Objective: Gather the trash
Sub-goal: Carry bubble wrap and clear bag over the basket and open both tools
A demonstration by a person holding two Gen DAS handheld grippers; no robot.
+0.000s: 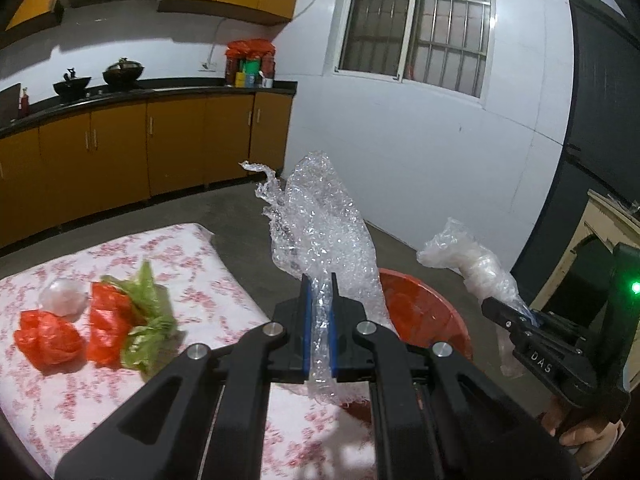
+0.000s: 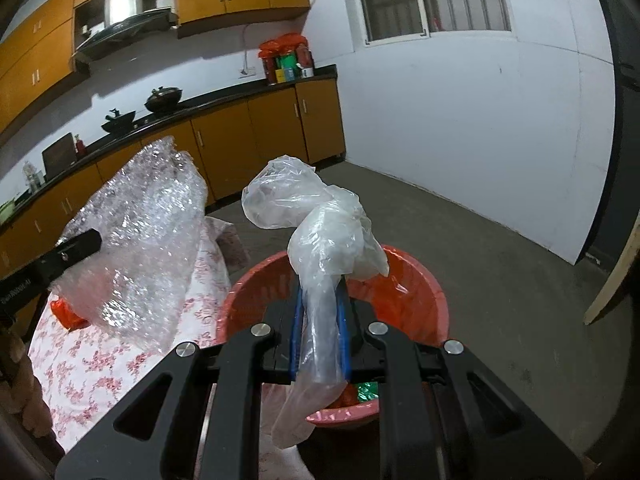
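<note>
Both hand-held grippers loaded — over or near the red basket (image 2: 404, 300).
Left hand-held gripper (image 1: 320, 292) clamped on bubble wrap (image 1: 320, 216); right hand-held gripper (image 2: 320, 300) pinching a clear plastic bag (image 2: 316, 216) above the basket. Red and green scraps (image 1: 108, 320) — probably bags — remain on the floral-cloth surface (image 1: 224, 292).

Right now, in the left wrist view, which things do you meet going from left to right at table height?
Red plastic bag → green leafy scrap → bubble wrap in the left gripper → red basket → clear plastic bag in the right gripper.
</note>
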